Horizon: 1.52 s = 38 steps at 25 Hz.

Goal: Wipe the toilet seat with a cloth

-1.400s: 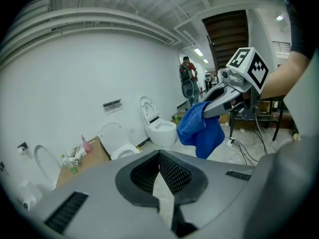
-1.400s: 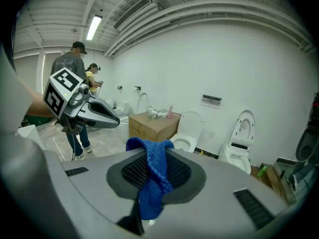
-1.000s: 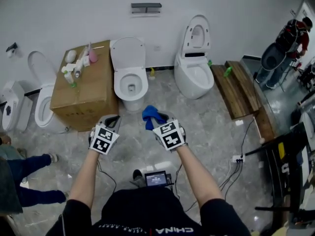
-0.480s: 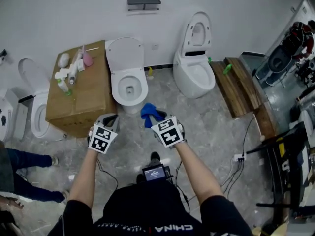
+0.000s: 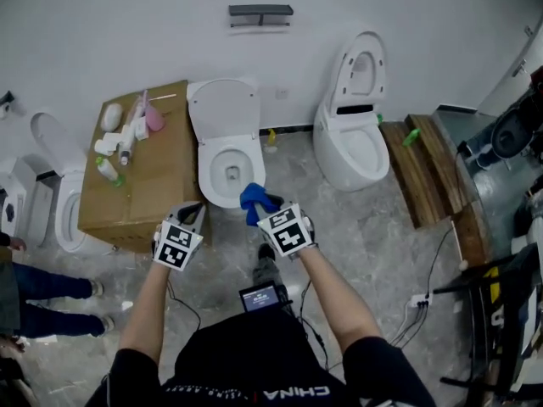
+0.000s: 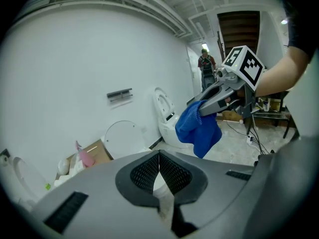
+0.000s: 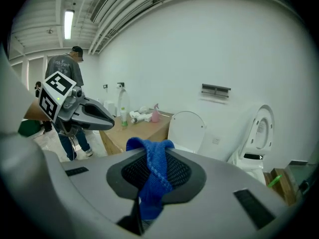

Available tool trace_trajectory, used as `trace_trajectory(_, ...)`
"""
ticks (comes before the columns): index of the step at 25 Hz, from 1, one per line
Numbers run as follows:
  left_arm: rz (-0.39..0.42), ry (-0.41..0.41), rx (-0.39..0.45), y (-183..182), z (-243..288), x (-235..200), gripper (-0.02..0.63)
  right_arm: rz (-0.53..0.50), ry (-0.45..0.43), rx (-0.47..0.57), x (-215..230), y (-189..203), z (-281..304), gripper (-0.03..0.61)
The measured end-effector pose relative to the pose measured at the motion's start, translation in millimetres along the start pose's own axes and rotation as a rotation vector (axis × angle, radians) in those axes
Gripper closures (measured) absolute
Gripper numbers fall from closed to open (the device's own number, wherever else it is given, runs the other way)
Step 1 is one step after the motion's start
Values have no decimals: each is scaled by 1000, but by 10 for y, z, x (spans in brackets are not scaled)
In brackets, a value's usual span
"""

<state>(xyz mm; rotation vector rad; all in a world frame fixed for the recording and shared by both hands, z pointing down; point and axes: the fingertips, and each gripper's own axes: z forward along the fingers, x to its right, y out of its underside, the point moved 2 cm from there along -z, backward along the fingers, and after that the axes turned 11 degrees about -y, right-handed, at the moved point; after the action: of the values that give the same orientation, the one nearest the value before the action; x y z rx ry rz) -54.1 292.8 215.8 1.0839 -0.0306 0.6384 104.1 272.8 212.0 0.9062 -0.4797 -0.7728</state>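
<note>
Blue cloth (image 6: 199, 128) pinched in right tongs (image 7: 152, 159); left tongs (image 6: 159, 157) closed, seemingly empty.

White lettering reading "CHINA", seen upside down, runs across the person's black shirt (image 5: 246, 359) at six o'clock in the head view. Nothing else is legible.

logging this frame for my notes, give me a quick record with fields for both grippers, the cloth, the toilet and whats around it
right gripper: shut on the blue cloth
left gripper: shut, nothing between its jaws
cloth state: hangs in the air from the right jaws, not on the seat yet
middle toilet: just ahead of both grippers, lid raised
cardboard box: beside that toilet, bottles on top
other toilets: one at right, one at far left
</note>
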Motion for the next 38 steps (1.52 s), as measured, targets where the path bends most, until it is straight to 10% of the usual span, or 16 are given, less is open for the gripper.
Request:
trace_trajectory(17,-48,-68,-54,-1078,2168,-902,601,-46,-147,-29,2127,-1005,1247,517)
trace_trajectory(38,-62,-7,-27,-1175,2527,-1487,601,-20,-117,-3,2233,-1519,1780,517)
